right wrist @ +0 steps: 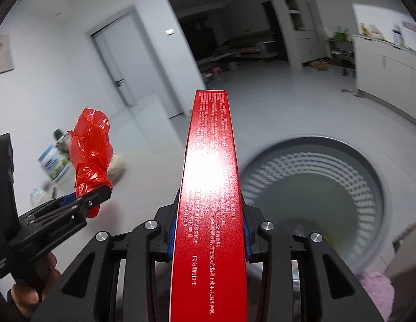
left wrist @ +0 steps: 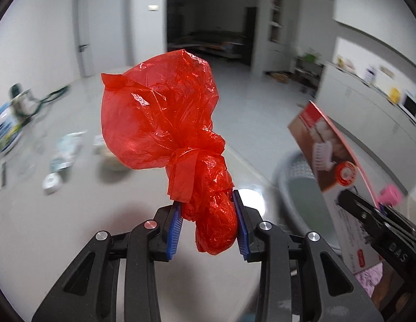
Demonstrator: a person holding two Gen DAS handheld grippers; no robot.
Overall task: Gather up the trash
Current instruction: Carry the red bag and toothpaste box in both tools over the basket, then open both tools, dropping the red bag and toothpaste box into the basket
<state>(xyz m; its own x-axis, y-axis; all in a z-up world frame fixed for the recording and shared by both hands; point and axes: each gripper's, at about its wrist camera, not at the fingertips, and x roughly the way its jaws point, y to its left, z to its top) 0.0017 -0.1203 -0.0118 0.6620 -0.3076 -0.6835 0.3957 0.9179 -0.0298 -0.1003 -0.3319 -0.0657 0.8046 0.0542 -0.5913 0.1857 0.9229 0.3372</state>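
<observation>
Trash fills both grippers. One knotted red plastic bag point(left wrist: 178, 145), thin, crinkled and glossy, is pinched at its twisted lower end between the blue ribbed pads point(left wrist: 176, 221) of the left gripper point(left wrist: 208, 225), its loose upper part ballooning above the knot. One flat red cardboard box point(right wrist: 210, 201), smooth, shiny and printed with small white text, is clamped edge-up in the right gripper point(right wrist: 208, 230), whose jaws are pressed tight on its sides. One round grey basket point(right wrist: 379, 187) with perforated walls stands on the pale glossy floor point(left wrist: 261, 112), just beside and below the box. More litter lies blurred on the floor at the left, near the wall: I can count one white packet point(left wrist: 65, 150) and one small round white thing point(left wrist: 50, 183), the rest too smeared to tell.
</observation>
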